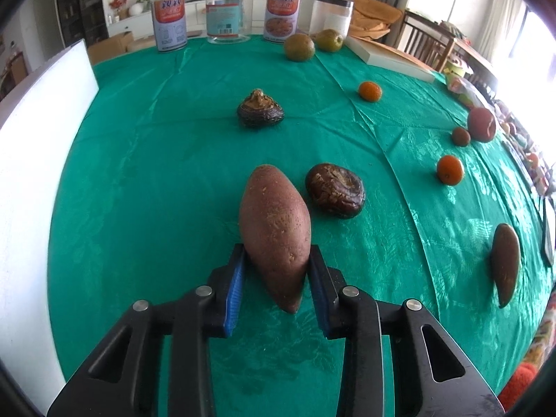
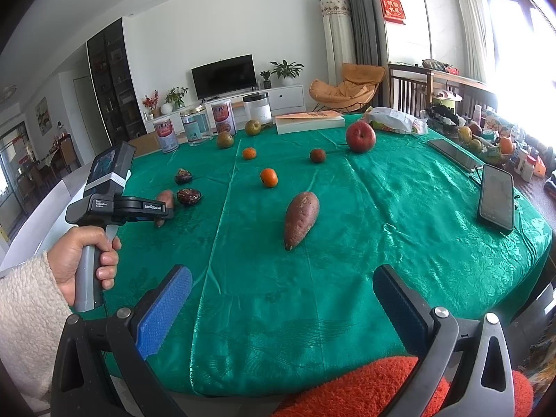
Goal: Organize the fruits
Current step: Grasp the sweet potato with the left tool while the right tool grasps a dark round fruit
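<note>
The left gripper (image 1: pixel 276 264) has its blue-padded fingers (image 1: pixel 234 295) pinching the near end of a reddish-brown sweet potato (image 1: pixel 274 229) on the green-clothed table (image 1: pixel 156 173), its long axis pointing away. The right gripper (image 2: pixel 283 299), fingers spread and empty, hovers near a second sweet potato (image 2: pixel 300 217).

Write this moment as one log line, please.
left gripper: shut on sweet potato | right gripper: open, empty | second sweet potato: lying on green tablecloth
</note>
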